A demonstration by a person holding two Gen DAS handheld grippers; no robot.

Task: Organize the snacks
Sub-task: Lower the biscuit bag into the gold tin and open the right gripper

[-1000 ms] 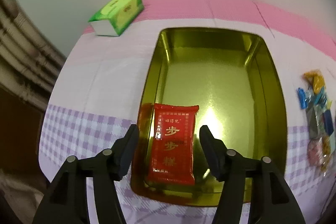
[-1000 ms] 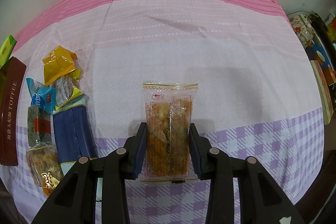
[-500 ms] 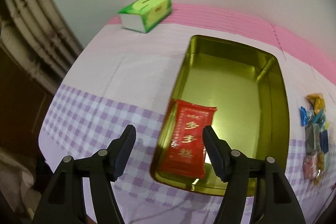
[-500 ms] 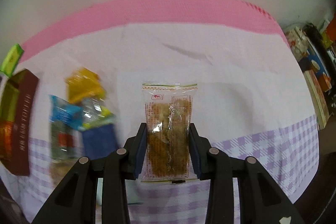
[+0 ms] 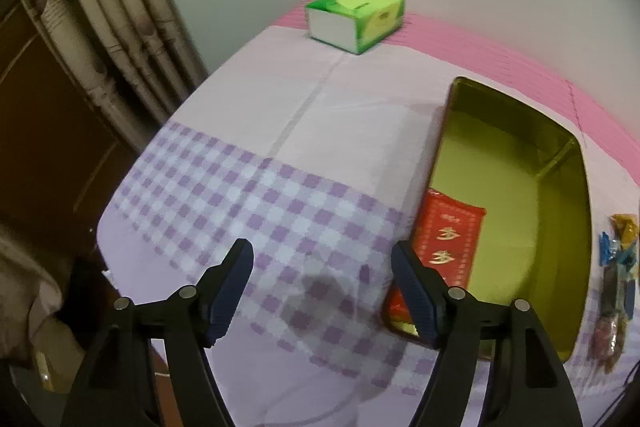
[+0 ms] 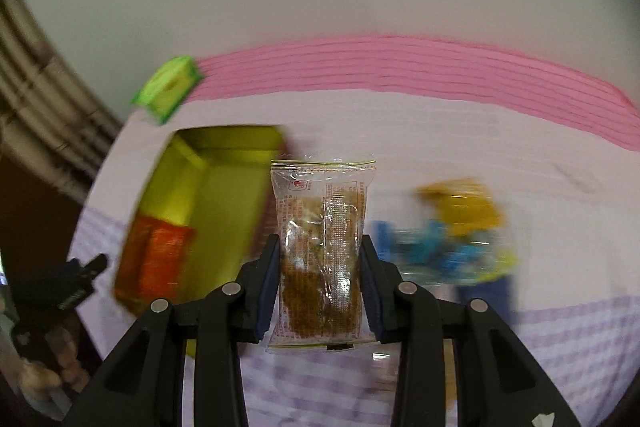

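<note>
A gold tin (image 5: 560,163) lies open on the table with a red packet (image 5: 448,239) in its near left corner. My left gripper (image 5: 322,283) is open and empty, above the checked cloth to the left of the tin. My right gripper (image 6: 320,279) is shut on a clear snack packet (image 6: 322,251) with brown pieces inside, held up above the table. In the right wrist view the tin (image 6: 224,195) and its red packet (image 6: 160,259) lie to the left of the held packet. A pile of loose snacks (image 6: 460,239) lies to the right, blurred.
A green tissue box (image 5: 356,19) stands at the table's far left corner. The snack pile also shows at the right edge of the left wrist view (image 5: 616,275). A curtain (image 5: 100,39) hangs left of the table. The left gripper's body (image 6: 60,287) shows at the lower left.
My left gripper has pulled back left, off the tin, leaving the red packet inside. My right gripper has lifted the clear packet off the table and swung left toward the tin.
</note>
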